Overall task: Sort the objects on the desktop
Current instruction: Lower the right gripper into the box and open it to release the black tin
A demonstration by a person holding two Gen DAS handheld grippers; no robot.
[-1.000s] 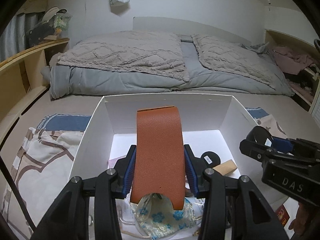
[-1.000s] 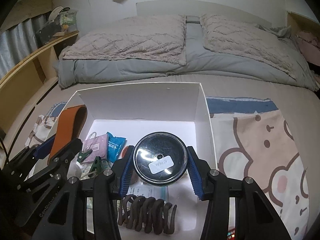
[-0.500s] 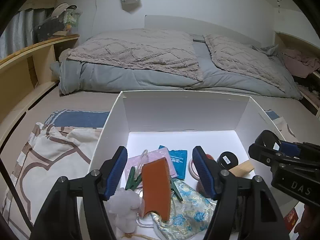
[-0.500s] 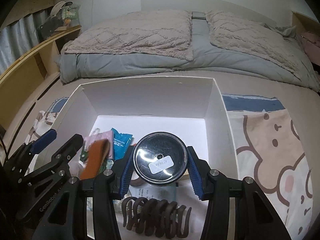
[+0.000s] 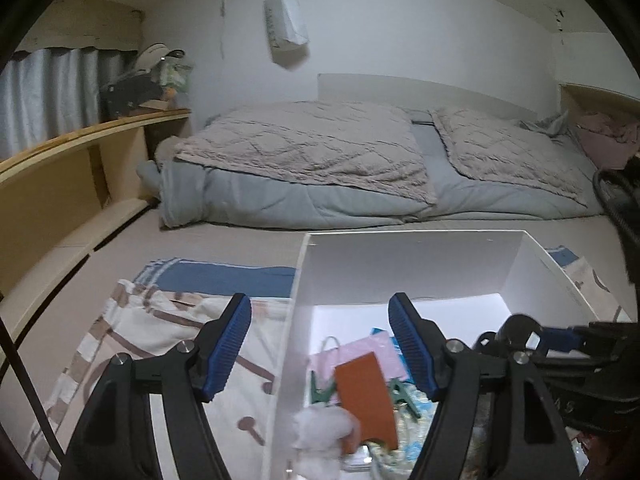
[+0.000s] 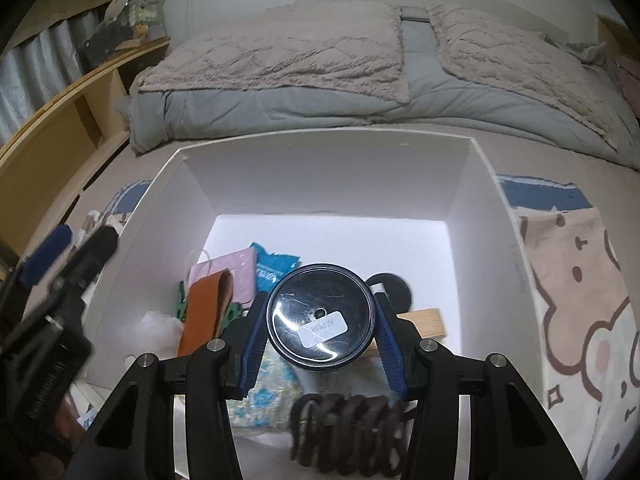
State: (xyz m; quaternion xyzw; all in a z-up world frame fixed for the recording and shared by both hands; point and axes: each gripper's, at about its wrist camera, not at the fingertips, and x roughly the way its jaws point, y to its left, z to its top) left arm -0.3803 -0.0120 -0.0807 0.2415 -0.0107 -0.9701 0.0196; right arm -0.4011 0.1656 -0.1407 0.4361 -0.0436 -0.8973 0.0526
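Both right fingers [image 6: 384,336] clamp the round tin [image 6: 320,318].

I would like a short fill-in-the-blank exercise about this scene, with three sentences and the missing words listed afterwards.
1. The right gripper holds a round black ____ with a white sticker between its jaws.
2. The orange leather strap lies inside the white cardboard ____.
3. The left gripper, its jaws opening, has ____ between them, and the pink paper bag lies behind the strap.

Missing words: lid; box; nothing
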